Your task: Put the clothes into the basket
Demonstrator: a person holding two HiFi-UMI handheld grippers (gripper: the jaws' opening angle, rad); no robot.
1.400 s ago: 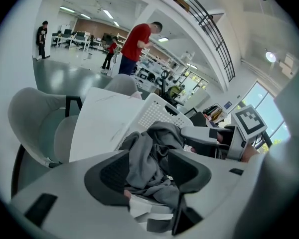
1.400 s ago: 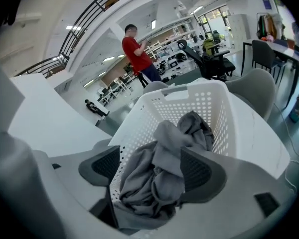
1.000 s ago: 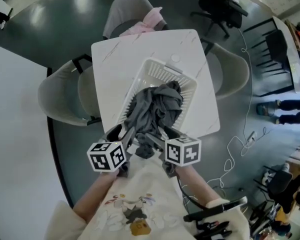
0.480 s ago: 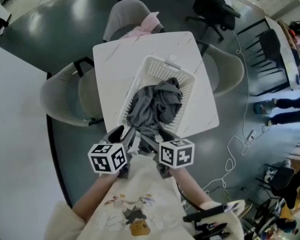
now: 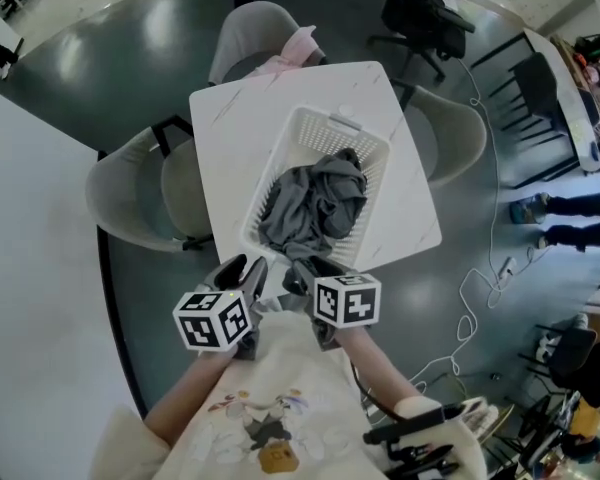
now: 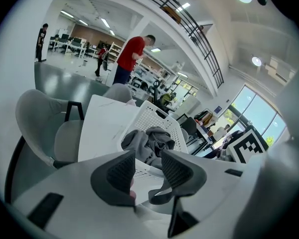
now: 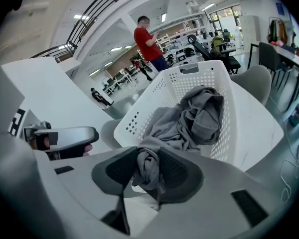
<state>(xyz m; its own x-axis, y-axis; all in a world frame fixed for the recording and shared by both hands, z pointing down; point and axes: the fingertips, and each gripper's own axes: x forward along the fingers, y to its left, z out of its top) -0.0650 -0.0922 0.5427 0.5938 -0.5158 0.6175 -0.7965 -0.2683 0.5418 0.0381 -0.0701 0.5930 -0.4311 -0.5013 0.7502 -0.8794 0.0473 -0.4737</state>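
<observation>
my right gripper (image 7: 148, 159) has just closed its jaws onto a trailing fold of the grey clothes (image 5: 315, 203). the rest lies heaped in the white basket (image 5: 378, 153) on the table (image 5: 230, 138). the left gripper (image 6: 148, 166) has just been narrowing its jaws, half apart, with nothing between them. i'd lift the fold clear of the near rim, carry it over the heap, then release so no tail hangs outside.
</observation>
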